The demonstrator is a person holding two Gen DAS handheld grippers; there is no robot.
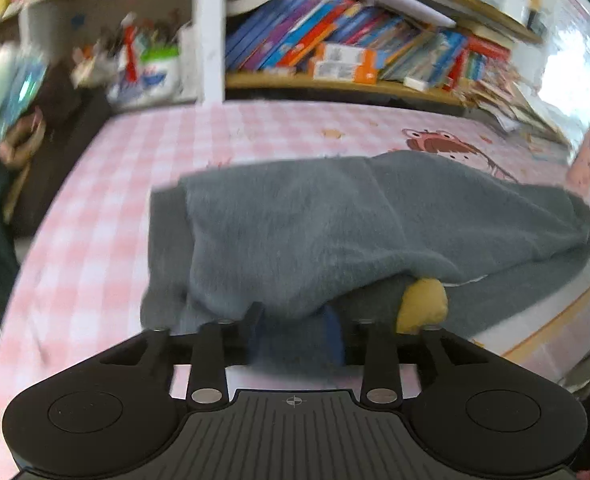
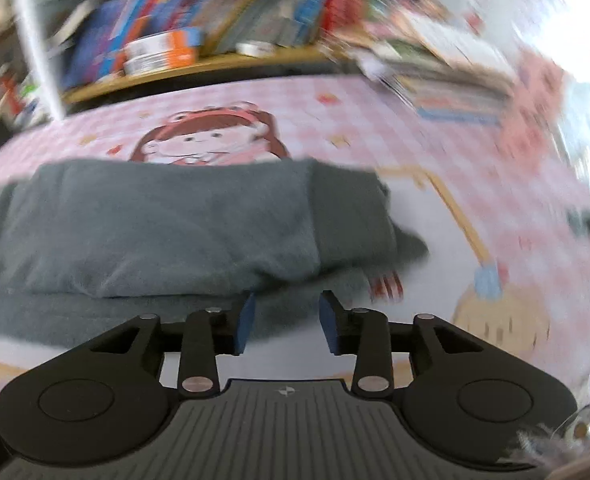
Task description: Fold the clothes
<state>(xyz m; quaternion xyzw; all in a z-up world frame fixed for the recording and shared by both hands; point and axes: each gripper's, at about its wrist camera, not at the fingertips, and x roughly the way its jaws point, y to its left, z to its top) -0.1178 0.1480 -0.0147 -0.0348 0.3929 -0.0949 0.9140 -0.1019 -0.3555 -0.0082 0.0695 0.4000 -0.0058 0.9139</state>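
Left gripper [image 1: 295, 332]: jaws apart, grey garment's [image 1: 315, 232] near edge lying loose between the blue pads [image 1: 335, 334], not clamped. Garment lies folded over on the pink checked bedsheet [image 1: 107, 208]; a yellow patch [image 1: 423, 306] shows under the fold. Right gripper [image 2: 285, 322]: jaws apart, nothing pinched, just short of the garment's right end.

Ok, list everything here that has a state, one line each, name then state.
grey garment: folded over on itself, lying on the bed, not gripped.
left gripper: open, the garment's near edge between its blue pads.
right gripper: open, nothing pinched, just short of the folded edge.
pink checked sheet: spread flat under the garment.
books: leaning untidily on the shelf.
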